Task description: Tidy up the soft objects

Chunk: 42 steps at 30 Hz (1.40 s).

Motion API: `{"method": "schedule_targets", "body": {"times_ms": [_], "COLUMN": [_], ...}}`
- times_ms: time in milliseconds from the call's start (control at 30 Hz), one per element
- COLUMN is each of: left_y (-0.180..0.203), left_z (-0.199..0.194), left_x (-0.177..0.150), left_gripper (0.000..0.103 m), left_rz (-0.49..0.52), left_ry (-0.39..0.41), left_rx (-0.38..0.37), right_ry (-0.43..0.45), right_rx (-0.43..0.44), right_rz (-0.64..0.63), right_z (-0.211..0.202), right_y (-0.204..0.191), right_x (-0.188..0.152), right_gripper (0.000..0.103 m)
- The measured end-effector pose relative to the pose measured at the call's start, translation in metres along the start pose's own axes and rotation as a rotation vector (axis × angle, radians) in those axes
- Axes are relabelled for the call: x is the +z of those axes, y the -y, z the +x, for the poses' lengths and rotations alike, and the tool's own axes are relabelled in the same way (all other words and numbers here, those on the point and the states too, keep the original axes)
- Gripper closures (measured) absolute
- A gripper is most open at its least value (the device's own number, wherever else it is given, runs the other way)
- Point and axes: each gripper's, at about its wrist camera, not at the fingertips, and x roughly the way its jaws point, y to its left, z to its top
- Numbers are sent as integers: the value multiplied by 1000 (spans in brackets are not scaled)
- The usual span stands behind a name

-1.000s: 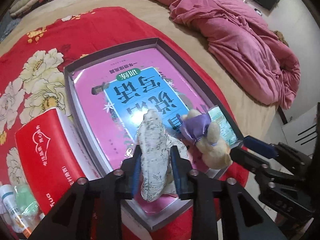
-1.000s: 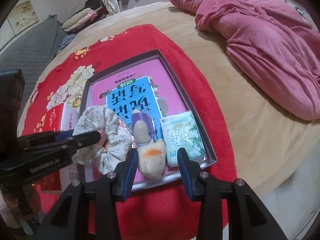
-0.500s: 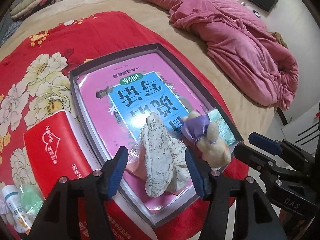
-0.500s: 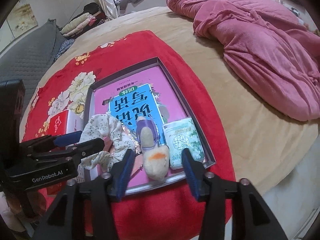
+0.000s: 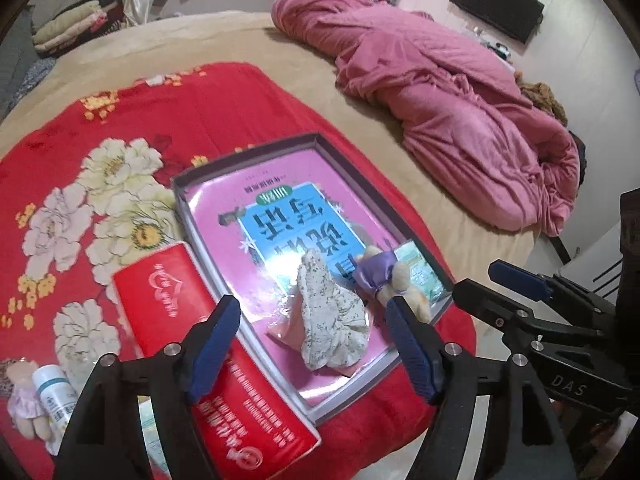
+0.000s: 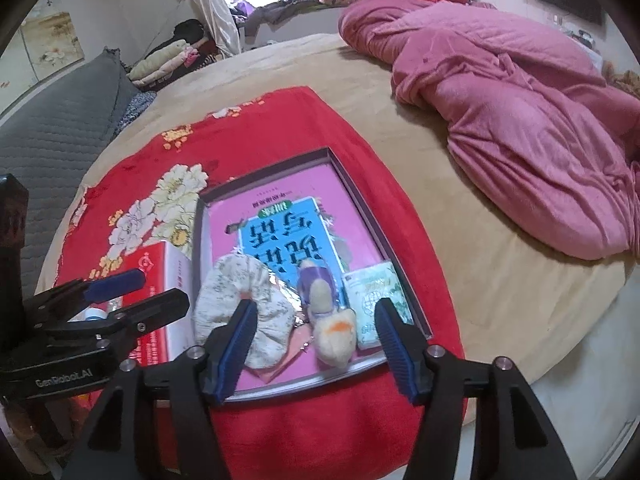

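A floral fabric scrunchie [image 5: 330,314] [image 6: 244,304] lies in a grey-rimmed tray [image 5: 248,152] [image 6: 264,164] on a pink and blue book. Beside it rests a small plush duck with a purple bow [image 5: 386,280] [image 6: 328,320], then a green tissue pack [image 5: 420,270] [image 6: 378,300]. My left gripper [image 5: 316,344] hovers above the scrunchie, its jaws opening, nothing pressed between them. Over the duck my right gripper [image 6: 314,350] is lifted, jaws also opening and free of the toy.
A red box [image 5: 180,332] [image 6: 160,280] lies left of the tray on a red floral blanket [image 5: 100,160]. A small teddy [image 5: 24,400] and a white bottle [image 5: 54,396] sit at the lower left. A heaped pink quilt [image 5: 460,108] [image 6: 520,120] covers the bed's right side.
Both grippers let go and rose: the left released the scrunchie, the right spread away from the duck. Both toys stay in the tray.
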Motion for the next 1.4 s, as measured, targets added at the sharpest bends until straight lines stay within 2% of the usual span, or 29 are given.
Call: {"method": "schedule_targets", "body": {"times_ms": [467,700,1400], "left_y": [-38,-69,-212], "left_z": [-68,-102,-208], "left_x": [-16,-34,-100], "left_gripper": [26,26,26], "left_rz": [-49,-104,-319], "left_ry": [79,114,218], "left_rx": [39,59,205], "right_ry": [70,95,142], "right_rx": [4,12,76], "right_rz": [-37,-47,-177], "right_z": [-37,-49,-74], "right_y": [-41,-64,-180], "right_x": [7,8,3], "right_gripper": [40,33,32]}}
